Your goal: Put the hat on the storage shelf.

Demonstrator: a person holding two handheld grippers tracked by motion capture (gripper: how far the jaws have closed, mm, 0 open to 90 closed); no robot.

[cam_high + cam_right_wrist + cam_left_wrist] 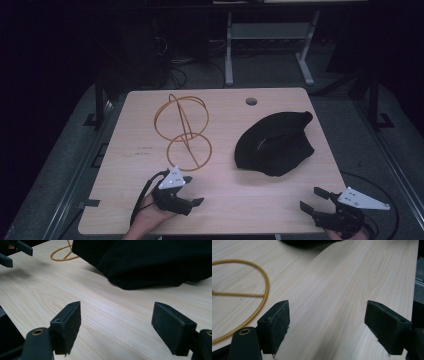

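High view has both grippers low and empty, jaws wide apart: left gripper (192,200), right gripper (311,199). Black cloth (275,142) lies ahead of the right jaws, wire hoops (182,130) beside the left ones. Next, I think: reach forward and grab.

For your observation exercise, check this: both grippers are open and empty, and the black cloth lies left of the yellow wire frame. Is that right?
One error: in the high view the black cloth lies right of the yellow wire frame, not left. The left gripper and right gripper are indeed open and empty.
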